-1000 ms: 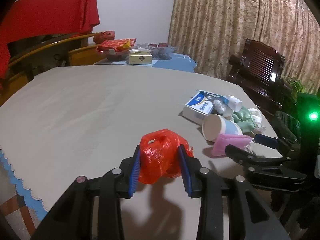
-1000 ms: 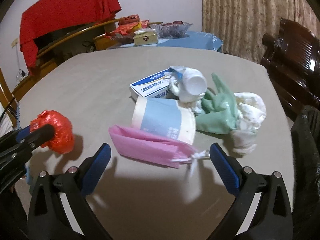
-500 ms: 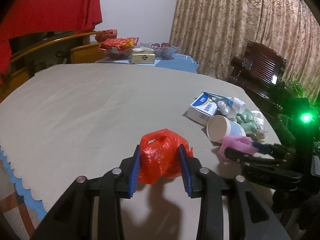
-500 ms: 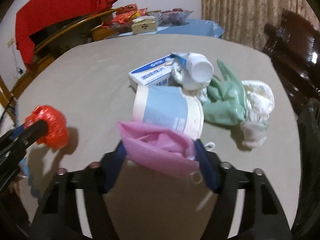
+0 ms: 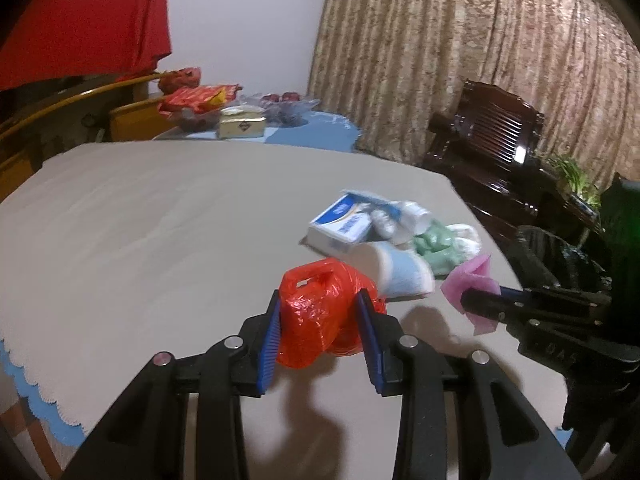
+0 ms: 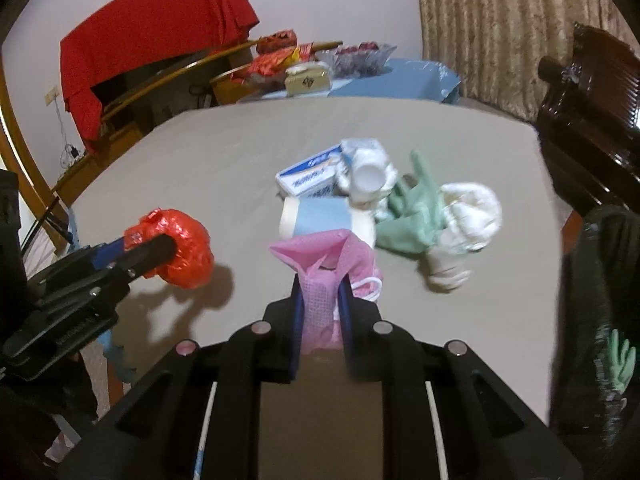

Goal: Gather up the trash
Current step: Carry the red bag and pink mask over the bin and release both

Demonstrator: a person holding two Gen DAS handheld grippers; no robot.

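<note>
Showing blurred, unreadable blue print, the white box lies among trash.

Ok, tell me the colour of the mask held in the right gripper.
Pink; the mask shows best in the right wrist view.

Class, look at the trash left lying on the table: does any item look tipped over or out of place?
Yes. The paper cup lies on its side against the blue and white box, with a crumpled green glove beside them.
</note>
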